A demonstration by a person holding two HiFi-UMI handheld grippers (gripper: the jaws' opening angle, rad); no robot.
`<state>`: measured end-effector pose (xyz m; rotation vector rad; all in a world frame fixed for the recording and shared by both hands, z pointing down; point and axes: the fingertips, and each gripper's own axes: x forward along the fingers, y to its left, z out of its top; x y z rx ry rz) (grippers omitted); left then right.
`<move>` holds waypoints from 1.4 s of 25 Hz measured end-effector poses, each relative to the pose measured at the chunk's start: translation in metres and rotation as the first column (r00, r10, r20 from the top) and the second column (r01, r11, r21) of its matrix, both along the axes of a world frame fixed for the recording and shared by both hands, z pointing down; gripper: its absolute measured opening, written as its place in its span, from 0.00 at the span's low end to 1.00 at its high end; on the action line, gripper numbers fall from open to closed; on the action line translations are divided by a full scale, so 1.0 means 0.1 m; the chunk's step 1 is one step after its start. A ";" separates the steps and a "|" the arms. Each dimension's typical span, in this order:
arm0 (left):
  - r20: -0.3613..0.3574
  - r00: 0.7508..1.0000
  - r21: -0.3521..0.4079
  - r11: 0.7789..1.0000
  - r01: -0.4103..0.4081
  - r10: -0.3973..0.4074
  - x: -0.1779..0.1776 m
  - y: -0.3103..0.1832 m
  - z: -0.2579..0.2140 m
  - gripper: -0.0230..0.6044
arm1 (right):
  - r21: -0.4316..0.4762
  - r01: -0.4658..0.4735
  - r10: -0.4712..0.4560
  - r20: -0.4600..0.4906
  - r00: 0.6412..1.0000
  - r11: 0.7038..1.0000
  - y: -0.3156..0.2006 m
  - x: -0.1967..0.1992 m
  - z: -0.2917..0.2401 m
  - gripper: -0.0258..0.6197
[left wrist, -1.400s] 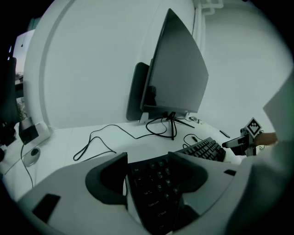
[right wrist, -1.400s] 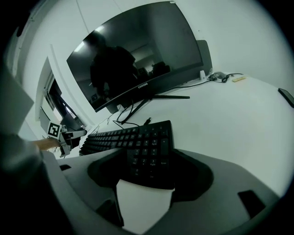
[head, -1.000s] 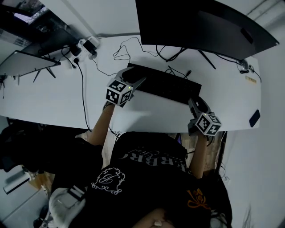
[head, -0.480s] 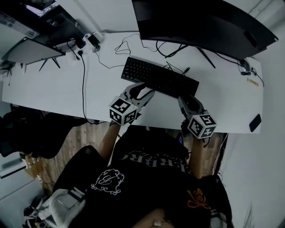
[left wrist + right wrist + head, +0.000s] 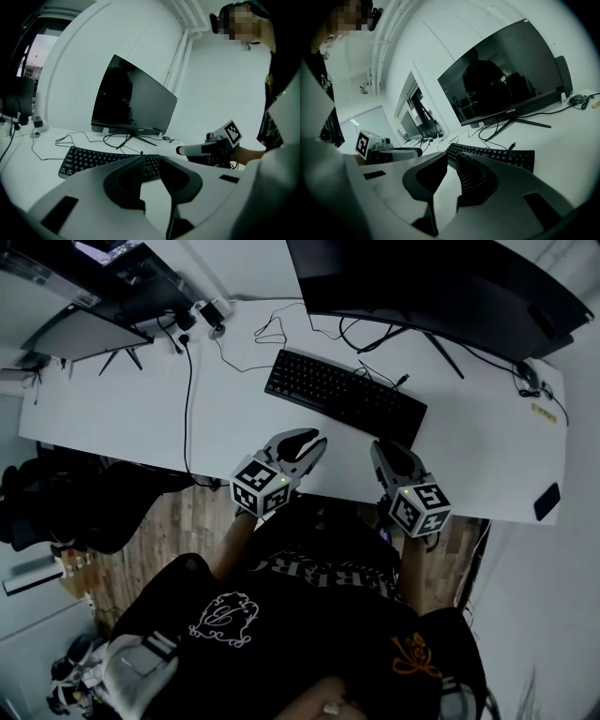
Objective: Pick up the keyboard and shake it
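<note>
The black keyboard lies flat on the white table in front of the big monitor, with nothing touching it. It also shows in the left gripper view and the right gripper view. My left gripper hangs over the table's near edge, short of the keyboard's left half. Its jaws are closing, almost together, with nothing between them. My right gripper is level with it, near the keyboard's right end. Its jaws are also closing on nothing.
A large curved monitor stands behind the keyboard, with loose cables around its stand. A second screen and a power strip sit at the far left. A small dark device lies at the right edge.
A second ago both grippers were at the keyboard's two ends. Both have since drawn back toward the person with narrower jaws, leaving the keyboard flat on the table.
</note>
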<state>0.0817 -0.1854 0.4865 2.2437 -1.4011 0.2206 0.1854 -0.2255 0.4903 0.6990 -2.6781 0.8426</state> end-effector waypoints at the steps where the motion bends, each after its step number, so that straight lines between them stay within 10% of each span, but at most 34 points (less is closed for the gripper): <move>1: 0.006 1.000 -0.002 1.000 -0.005 0.005 0.00 0.03 0.00 0.20 | -0.001 0.000 0.000 0.002 1.000 1.000 0.03 0.00 0.00 0.13; 35: -0.047 0.998 0.174 0.984 -0.022 0.031 -0.91 2.25 -0.60 0.12 | 0.085 -0.008 -0.002 0.109 0.994 0.996 2.43 -1.16 -0.65 0.06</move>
